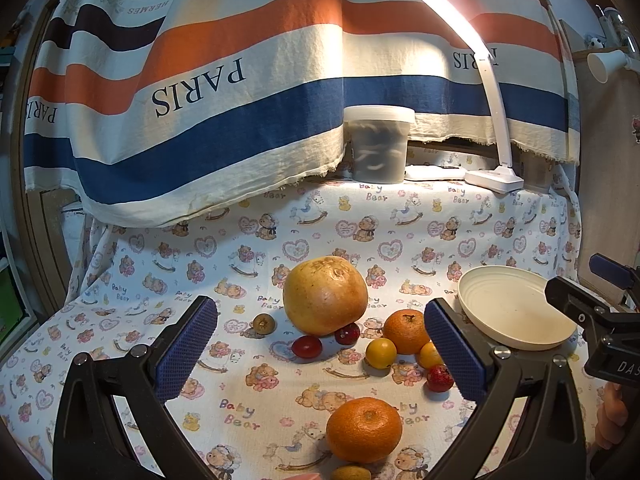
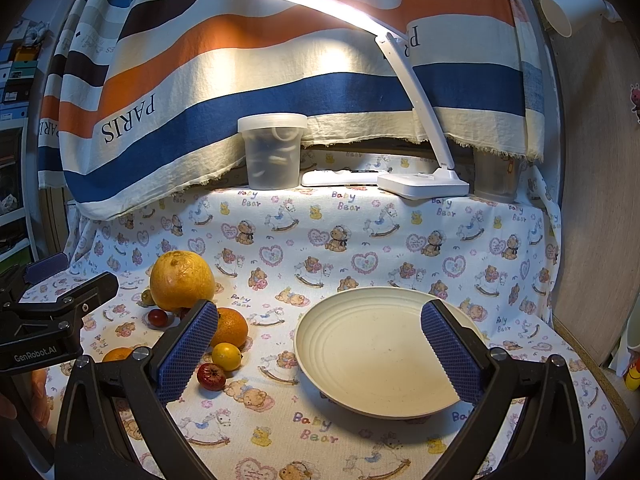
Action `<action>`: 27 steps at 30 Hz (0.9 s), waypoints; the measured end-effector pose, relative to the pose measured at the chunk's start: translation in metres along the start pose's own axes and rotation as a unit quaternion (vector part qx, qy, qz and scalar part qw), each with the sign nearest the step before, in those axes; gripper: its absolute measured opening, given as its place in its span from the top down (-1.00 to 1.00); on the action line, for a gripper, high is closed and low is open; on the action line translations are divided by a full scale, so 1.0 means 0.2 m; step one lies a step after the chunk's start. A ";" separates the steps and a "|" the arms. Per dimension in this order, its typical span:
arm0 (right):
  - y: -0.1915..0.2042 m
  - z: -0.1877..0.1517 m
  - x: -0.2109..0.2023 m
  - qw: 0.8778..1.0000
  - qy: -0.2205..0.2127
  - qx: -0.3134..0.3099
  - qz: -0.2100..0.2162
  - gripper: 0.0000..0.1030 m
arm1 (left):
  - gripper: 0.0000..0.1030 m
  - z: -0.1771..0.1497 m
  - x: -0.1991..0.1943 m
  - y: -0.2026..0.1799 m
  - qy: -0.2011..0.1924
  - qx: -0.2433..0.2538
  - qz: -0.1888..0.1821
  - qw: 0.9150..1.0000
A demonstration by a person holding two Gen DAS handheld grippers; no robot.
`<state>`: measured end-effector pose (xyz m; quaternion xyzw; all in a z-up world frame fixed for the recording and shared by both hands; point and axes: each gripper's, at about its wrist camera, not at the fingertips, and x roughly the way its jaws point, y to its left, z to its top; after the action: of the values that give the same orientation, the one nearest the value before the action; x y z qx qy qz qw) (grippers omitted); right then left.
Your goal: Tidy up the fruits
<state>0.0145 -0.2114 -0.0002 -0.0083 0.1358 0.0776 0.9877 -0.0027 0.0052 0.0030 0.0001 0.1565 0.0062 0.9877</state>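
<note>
My left gripper [image 1: 320, 344] is open above a cluster of fruit on the bear-print cloth. A large yellow pomelo [image 1: 325, 295] lies between its fingers, farther off. Around the pomelo lie two oranges [image 1: 407, 330] [image 1: 364, 429], small yellow fruits [image 1: 380, 353], red fruits [image 1: 306, 346] [image 1: 439, 378] and a small brownish one [image 1: 264, 323]. A cream plate [image 1: 516, 312] sits empty to the right. My right gripper [image 2: 320, 348] is open over that plate [image 2: 360, 360] and holds nothing. From the right wrist, the pomelo [image 2: 182, 280] and an orange [image 2: 231, 327] lie at left.
A lidded plastic tub [image 1: 379, 143] and a white desk lamp [image 1: 494, 178] stand at the back under a striped hanging cloth [image 1: 240, 100]. A second clear container [image 2: 496, 178] stands at back right. A wooden panel [image 2: 592, 200] borders the right side.
</note>
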 end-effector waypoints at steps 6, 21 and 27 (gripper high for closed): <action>0.00 0.00 0.00 1.000 0.000 0.000 0.000 -0.99 | -0.99 0.00 0.00 0.00 -0.001 0.004 -0.015 1.000; 0.00 0.00 -0.01 1.000 0.000 0.000 0.000 -0.99 | -0.99 -0.01 -0.02 -0.01 -0.007 0.002 0.002 1.000; 0.00 -0.01 -0.01 1.000 0.002 -0.001 0.001 -0.99 | -0.99 -0.01 -0.02 0.00 -0.006 0.000 -0.001 1.000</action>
<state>0.0127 -0.2119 -0.0010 -0.0092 0.1379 0.0787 0.9873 -0.0071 0.0046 0.0027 -0.0001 0.1509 0.0054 0.9885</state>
